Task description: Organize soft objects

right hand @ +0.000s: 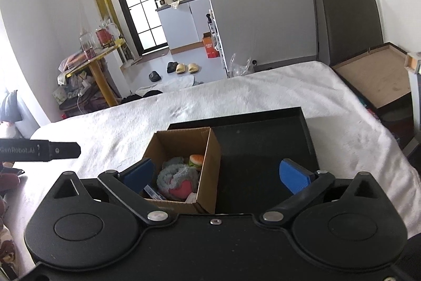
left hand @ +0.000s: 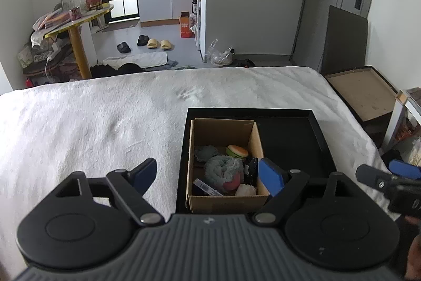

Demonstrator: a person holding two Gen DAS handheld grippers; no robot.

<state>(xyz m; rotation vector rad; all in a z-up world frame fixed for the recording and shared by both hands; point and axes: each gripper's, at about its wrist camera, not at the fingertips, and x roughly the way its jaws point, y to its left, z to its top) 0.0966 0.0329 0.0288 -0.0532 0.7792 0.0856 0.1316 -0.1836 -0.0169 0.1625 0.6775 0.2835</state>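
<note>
Both grippers hover empty with jaws spread wide, the left gripper (left hand: pixel 208 177) above the near left side of the cardboard box (left hand: pixel 223 202) and the right gripper (right hand: pixel 215 174) over the black tray (right hand: pixel 302 120) on the bed (left hand: pixel 105 117). The soft toys, a grey plush (left hand: pixel 223 171) and burger (left hand: pixel 237 150) among them, lie inside the box, so sorting looks about to start. Next likely calls for dipping one gripper into the box, closing on one toy.

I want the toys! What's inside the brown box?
The cardboard box holds a toy burger, a rolled grey plush with a pink heart, and something black. Whatever lies under them is hidden.
</note>
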